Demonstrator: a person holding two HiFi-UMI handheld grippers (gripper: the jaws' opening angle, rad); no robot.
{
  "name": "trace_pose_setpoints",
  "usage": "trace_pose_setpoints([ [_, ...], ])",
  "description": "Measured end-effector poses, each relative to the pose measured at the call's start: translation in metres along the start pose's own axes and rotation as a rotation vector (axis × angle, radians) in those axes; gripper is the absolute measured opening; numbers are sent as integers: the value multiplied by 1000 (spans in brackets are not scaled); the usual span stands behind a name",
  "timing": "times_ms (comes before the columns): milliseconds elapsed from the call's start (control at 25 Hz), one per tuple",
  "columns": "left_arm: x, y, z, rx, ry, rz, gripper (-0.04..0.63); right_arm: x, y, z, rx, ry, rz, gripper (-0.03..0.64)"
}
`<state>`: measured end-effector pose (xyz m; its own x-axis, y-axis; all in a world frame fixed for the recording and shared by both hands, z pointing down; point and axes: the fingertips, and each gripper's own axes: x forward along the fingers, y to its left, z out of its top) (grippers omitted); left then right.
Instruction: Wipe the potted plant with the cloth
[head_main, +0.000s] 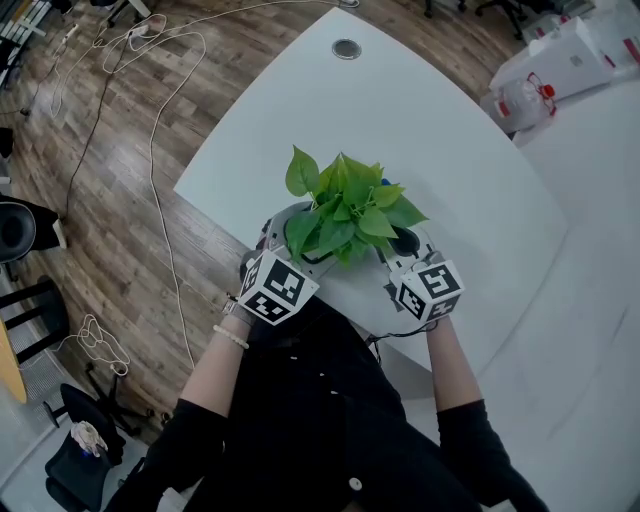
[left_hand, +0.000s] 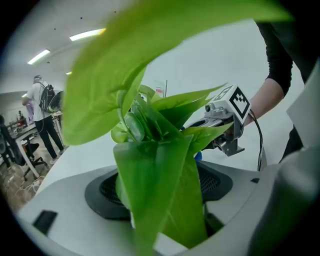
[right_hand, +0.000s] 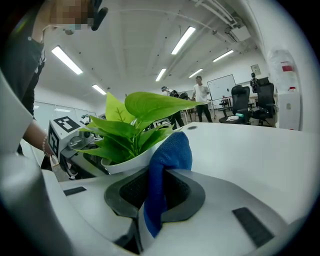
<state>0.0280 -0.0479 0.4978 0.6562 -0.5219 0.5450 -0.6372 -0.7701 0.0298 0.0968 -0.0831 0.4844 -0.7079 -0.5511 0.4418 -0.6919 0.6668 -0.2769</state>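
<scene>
On the white table (head_main: 470, 180), near the edge by the person, sits the potted plant (head_main: 345, 205), with one gripper at each side of it.

- Pot (right_hand: 127, 162): white. Its rim shows in the right gripper view, just behind the cloth. It looks light, so I'd expect it to slide if pushed sideways.
- Left gripper (left_hand: 162, 210): jaws are closed on a broad green leaf (left_hand: 155, 165), which runs down into the gap between the pads. I read this as bracing the leaf for the wipe.
- Right gripper (right_hand: 155, 195): jaws are pinched together on a blue cloth (right_hand: 170, 150). A folded wad sticks up past the tips, at or touching the pot rim. I can't tell whether it touches any leaf.

Doing the step well, as I judge it:
- Grip the leaf lightly with the left. It's thin and will crease or tear under a hard clamp or a tug.
- Bring the wad onto the held leaf's face, so the cloth makes contact and not the hard jaw tips.
- Stroke from stem toward tip, along the veins. Pull gently against the left hold so the leaf stays flat.
- Press toward the braced side, not down on the stem.
- Other leaves crowd both gripper views, so move slowly and check in the head view that the pot isn't shifting.
</scene>
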Motion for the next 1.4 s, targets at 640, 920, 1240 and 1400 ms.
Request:
trace_pose_setpoints([
  [640,-1,3,-3,22,12,-8,374,46,-36,34,46,-35,128,84],
  [920,-1,2,-3,28,14,-10,374,72,-17,37,-108,57,350,83],
  [1240,0,2,-6,24,15,-4,373,79,-9,36,-148,114,475,83],
  [1400,0,3,-7,19,12,-8,373,72,-11,31,-132,121,463,83],
])
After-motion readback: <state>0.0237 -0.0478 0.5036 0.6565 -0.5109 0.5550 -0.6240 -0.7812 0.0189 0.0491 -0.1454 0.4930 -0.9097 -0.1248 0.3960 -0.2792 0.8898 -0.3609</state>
